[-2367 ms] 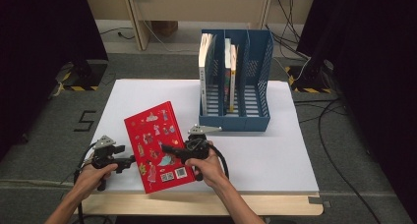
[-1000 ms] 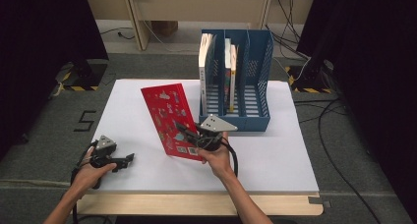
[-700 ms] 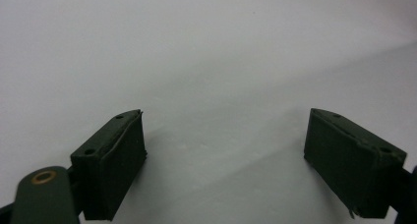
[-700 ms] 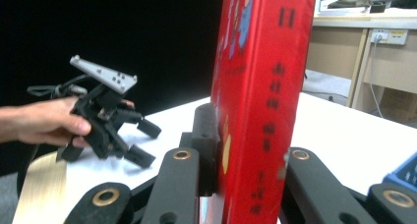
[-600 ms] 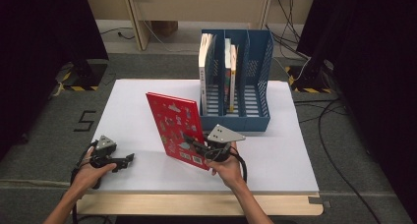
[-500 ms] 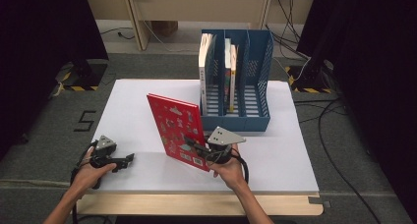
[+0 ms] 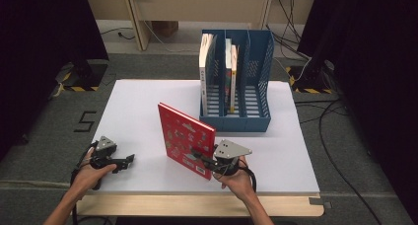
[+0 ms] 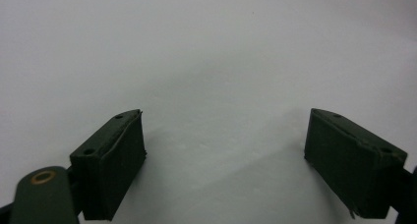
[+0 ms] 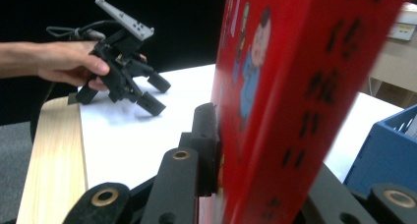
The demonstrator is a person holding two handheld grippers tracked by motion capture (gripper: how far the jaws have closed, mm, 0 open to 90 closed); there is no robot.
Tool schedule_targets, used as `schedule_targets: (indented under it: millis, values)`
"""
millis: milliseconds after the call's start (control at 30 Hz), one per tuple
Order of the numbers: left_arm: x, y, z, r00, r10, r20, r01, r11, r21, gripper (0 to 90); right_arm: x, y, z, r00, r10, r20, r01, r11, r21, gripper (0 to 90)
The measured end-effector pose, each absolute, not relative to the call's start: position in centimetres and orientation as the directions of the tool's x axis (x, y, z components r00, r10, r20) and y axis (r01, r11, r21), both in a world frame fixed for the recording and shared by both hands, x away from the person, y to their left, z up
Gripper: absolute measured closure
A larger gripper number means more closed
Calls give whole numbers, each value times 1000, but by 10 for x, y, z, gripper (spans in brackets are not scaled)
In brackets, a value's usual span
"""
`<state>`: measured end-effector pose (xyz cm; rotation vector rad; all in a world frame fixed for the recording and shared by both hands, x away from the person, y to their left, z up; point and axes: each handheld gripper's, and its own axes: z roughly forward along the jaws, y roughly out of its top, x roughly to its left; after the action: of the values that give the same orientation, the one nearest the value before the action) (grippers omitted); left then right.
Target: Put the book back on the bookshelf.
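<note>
The book (image 7: pixel 185 138) is held upright, clamped by the right gripper (image 7: pixel 204 161), with the rack (image 7: pixel 236 121) just upper right of it.

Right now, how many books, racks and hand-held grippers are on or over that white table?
Books: 3, namely the red book held upright and two standing books in the rack.
Racks: 1, the blue file rack.
Grippers: 2, the left gripper and the right gripper.
Total: 6.

a white bench (image 7: pixel 148 106) with a pale wooden front edge carries a blue file rack (image 7: pixel 235 117) near its far side, books standing inside it.
</note>
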<state>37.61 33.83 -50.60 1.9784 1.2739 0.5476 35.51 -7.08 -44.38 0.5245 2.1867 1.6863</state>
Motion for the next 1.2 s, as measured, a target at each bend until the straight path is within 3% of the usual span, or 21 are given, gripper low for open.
schedule_targets:
  millis: [333, 833, 1200]
  values:
    - [376, 338, -506, 425, 905, -26, 604, -262, 752, 143, 346, -62, -444, -878, 474, -65, 69, 259, 963, 737]
    - [376, 338, -506, 425, 905, -26, 604, -262, 752, 142, 352, -51, -441, -853, 520, 52, 139, 129, 982, 720]
    - [376, 338, -506, 426, 905, -26, 604, -263, 752, 141, 354, -50, -441, -847, 528, 60, 128, 93, 987, 715]
